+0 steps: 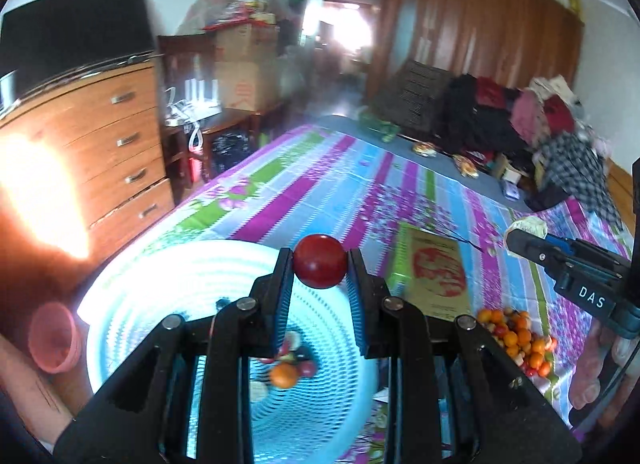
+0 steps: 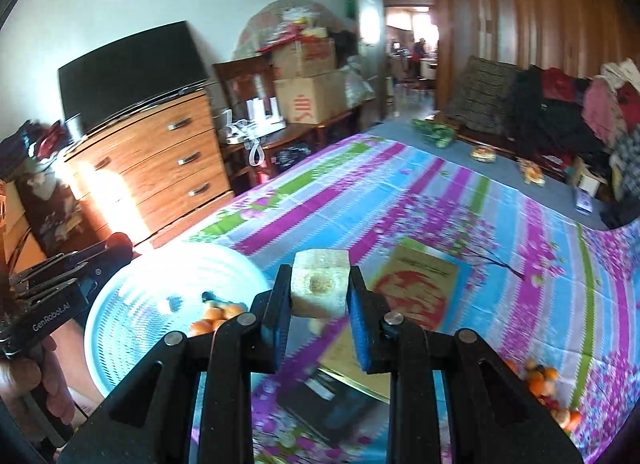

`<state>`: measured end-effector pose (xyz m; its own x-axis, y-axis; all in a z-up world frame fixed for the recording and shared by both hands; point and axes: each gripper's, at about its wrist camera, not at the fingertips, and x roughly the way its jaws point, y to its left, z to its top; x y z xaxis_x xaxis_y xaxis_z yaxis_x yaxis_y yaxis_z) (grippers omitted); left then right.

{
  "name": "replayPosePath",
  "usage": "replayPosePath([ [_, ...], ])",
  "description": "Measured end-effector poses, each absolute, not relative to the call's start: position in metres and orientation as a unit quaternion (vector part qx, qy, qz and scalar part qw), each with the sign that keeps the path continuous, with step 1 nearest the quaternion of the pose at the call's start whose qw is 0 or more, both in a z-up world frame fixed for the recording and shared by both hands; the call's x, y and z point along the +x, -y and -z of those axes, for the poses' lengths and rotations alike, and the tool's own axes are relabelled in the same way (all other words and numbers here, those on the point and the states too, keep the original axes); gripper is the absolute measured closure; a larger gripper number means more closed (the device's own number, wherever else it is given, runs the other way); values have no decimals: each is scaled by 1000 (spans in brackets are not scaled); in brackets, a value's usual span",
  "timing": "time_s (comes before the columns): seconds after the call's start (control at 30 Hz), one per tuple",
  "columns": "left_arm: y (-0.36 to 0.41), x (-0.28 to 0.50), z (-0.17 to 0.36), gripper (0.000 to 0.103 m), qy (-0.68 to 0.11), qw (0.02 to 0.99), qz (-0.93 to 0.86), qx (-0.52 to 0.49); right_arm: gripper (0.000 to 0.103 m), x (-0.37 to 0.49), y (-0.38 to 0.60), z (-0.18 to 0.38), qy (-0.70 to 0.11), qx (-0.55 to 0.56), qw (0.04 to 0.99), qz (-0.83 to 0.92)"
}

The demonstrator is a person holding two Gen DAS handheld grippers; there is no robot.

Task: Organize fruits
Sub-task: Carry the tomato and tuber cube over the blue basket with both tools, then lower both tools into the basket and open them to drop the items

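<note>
Bed: striped floral sheet (image 1: 328,184) served as the work surface, with a dresser (image 1: 100,152) beyond.
Basket: pale blue mesh basket (image 1: 168,276) lay on the sheet, a few fruits inside.
Left gripper (image 1: 320,268): fingers pinched a red round fruit (image 1: 320,266) at its widest sides, above the basket's far rim.
Right gripper (image 2: 319,284): fingers clamped a pale blocky piece (image 2: 319,282) on two flat faces — above the sheet, just beside the basket.
Handling: both looked light and rigid; the red one smooth, likely to slip.
Loose pile (image 1: 520,338): small orange fruits remained on the sheet.

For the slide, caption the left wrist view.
Left gripper holds a red fruit above the white basket.
</note>
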<state>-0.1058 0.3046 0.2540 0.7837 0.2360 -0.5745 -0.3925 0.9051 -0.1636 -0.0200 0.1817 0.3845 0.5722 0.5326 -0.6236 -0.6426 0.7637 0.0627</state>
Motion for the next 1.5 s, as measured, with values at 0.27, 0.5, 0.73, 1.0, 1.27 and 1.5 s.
replayPosePath([
  [0.27, -342, -126, -241, 76, -287, 922, -199, -167, 73, -29, -245, -373, -347, -101, 850, -382],
  [0.5, -369, -141, -221, 76, -305, 908, -218, -186, 73, -35, -286, -344, -392, -120, 815, -411],
  [0.73, -383, -147, -198, 76, -339, 893, -219, -197, 74, -38, -313, -313, -438, -136, 780, -426],
  [1.0, -390, -151, -175, 76, -371, 878, -217, -208, 73, -37, -327, -281, -478, -148, 755, -424],
  [1.27, -398, -151, -160, 76, -400, 864, -218, -216, 73, -36, -334, -257, -501, -167, 741, -414],
  [1.5, -407, -154, -148, 76, -417, 852, -223, -226, 73, -36, -335, -243, -515, -174, 732, -410],
])
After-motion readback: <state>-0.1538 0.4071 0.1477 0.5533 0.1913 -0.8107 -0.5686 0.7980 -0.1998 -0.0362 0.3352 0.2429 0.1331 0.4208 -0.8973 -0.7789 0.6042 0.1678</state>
